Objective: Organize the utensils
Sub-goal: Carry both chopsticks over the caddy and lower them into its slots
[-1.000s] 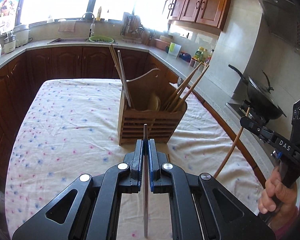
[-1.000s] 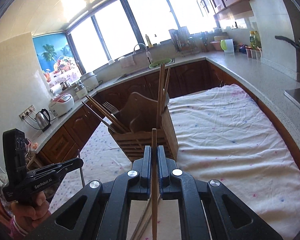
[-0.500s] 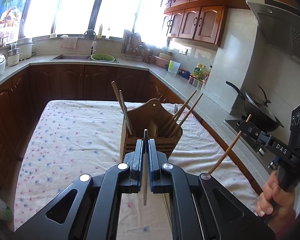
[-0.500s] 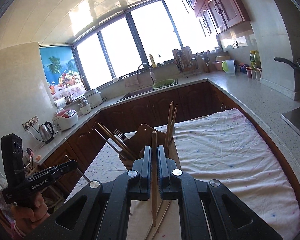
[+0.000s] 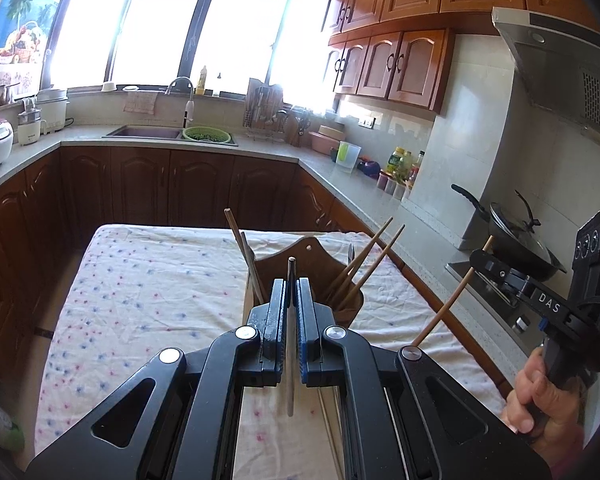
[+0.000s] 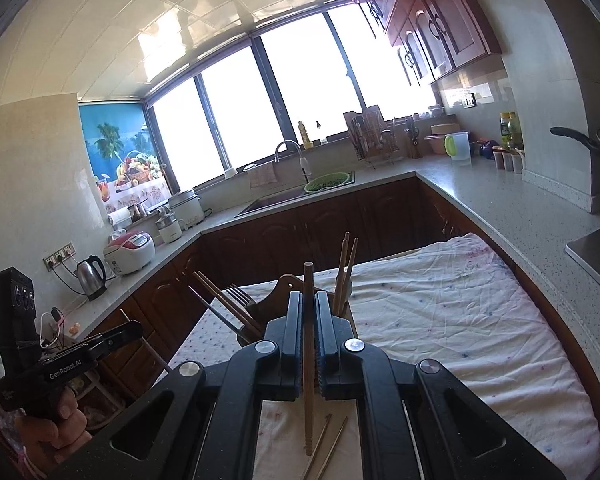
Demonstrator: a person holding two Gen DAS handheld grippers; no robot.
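My left gripper (image 5: 291,285) is shut on a grey metal chopstick (image 5: 290,360) held upright above the cloth. Just beyond it stands the wooden utensil holder (image 5: 320,260), with wooden chopsticks (image 5: 366,264) leaning out of its compartments. At the right of the left wrist view, my right gripper (image 5: 485,259) holds a slanting wooden chopstick (image 5: 446,312). In the right wrist view that gripper (image 6: 309,297) is shut on the upright wooden chopstick (image 6: 309,360), in front of the holder (image 6: 278,294), which also holds a fork (image 6: 238,293). The left gripper (image 6: 130,330) shows at the far left.
The table wears a flowered white cloth (image 5: 140,280). Two loose chopsticks (image 6: 326,446) lie on it under my right gripper. A wok (image 5: 512,236) sits on the stove to the right. Counters with a sink (image 5: 148,133), a rice cooker (image 6: 130,252) and a kettle (image 6: 90,276) ring the room.
Both grippers have risen and tipped up with their chopsticks still clamped. The holder now sits lower in both views, and more of the windows and ceiling shows.
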